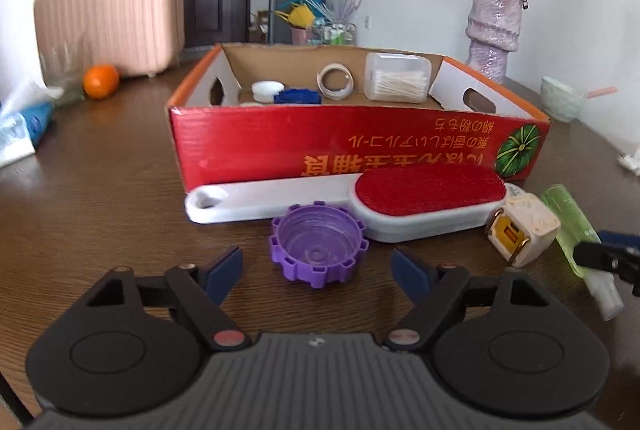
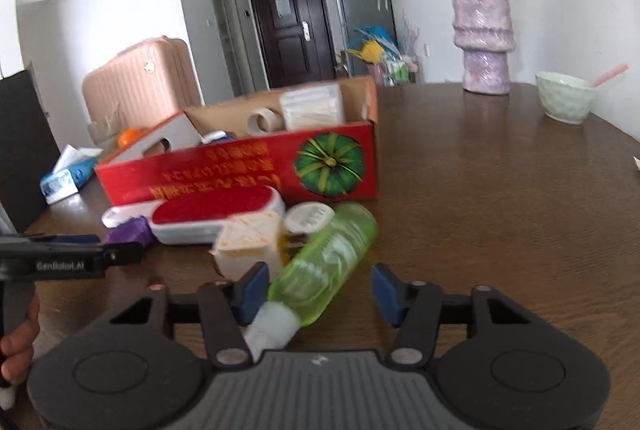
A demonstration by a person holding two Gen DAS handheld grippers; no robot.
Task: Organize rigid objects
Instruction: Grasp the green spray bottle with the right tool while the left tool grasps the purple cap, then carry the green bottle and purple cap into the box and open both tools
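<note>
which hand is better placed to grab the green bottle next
Right. The right gripper already straddles the green bottle, its neck between the open pads. The left gripper faces the purple cap instead, with the bottle off to its side.

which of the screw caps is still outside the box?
The purple cap, lying open side up on the table between the left gripper fingers. The white cap and blue cap are inside the red box.

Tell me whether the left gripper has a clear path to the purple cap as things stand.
Probably yes. The left gripper is open, and the purple cap sits open side up on the table just ahead of its fingertips with nothing between. The lint brush touches the cap's far side only.
</note>
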